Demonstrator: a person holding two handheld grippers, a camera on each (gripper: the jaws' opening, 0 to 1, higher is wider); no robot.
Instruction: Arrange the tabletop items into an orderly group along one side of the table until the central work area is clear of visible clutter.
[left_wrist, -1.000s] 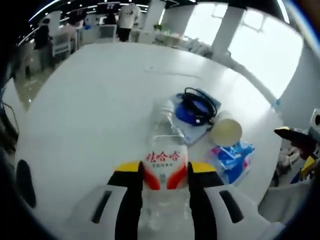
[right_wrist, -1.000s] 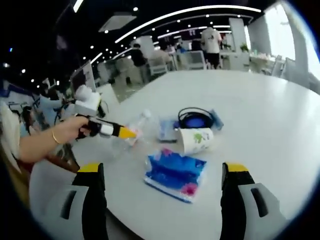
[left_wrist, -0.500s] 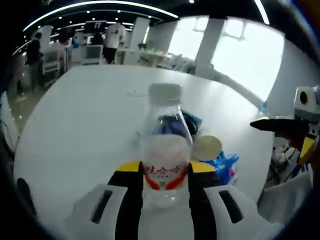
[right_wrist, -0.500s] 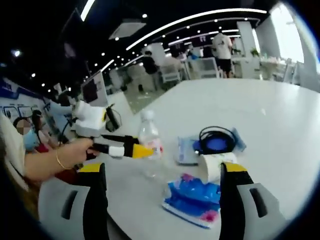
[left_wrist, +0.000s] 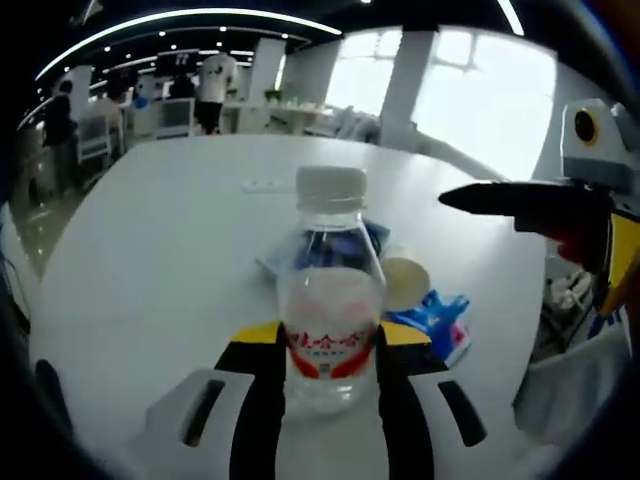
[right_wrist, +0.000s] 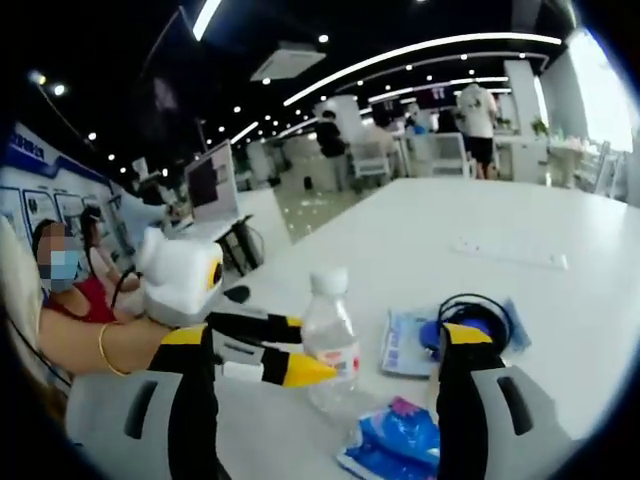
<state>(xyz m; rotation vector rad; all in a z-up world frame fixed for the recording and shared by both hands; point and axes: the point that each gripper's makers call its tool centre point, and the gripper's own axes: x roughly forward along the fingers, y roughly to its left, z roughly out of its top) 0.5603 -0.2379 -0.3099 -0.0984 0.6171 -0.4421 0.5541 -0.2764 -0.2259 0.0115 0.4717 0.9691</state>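
A clear water bottle (left_wrist: 330, 300) with a white cap and a red-lettered label stands upright, and my left gripper (left_wrist: 330, 345) is shut on its lower body. Behind it on the white table (left_wrist: 160, 230) lie a tipped paper cup (left_wrist: 405, 283), a blue packet (left_wrist: 435, 320) and a blue pouch with a black cable (left_wrist: 375, 235). In the right gripper view a hand holds the left gripper (right_wrist: 270, 360) on the bottle (right_wrist: 330, 340). My right gripper (right_wrist: 325, 337) stands open, its jaws wide on either side. The packet (right_wrist: 395, 445) and the pouch (right_wrist: 470, 320) lie beyond it.
The right gripper's dark jaw (left_wrist: 530, 200) reaches in from the right of the left gripper view. A white power strip (right_wrist: 510, 250) lies farther across the table. Desks, chairs and standing people (right_wrist: 480, 110) fill the room behind. The table's near edge (right_wrist: 290, 450) runs under my jaws.
The bottle lay on its side one second ago; the left gripper has stood it upright. The right gripper has come closer to the bottle and the left gripper.
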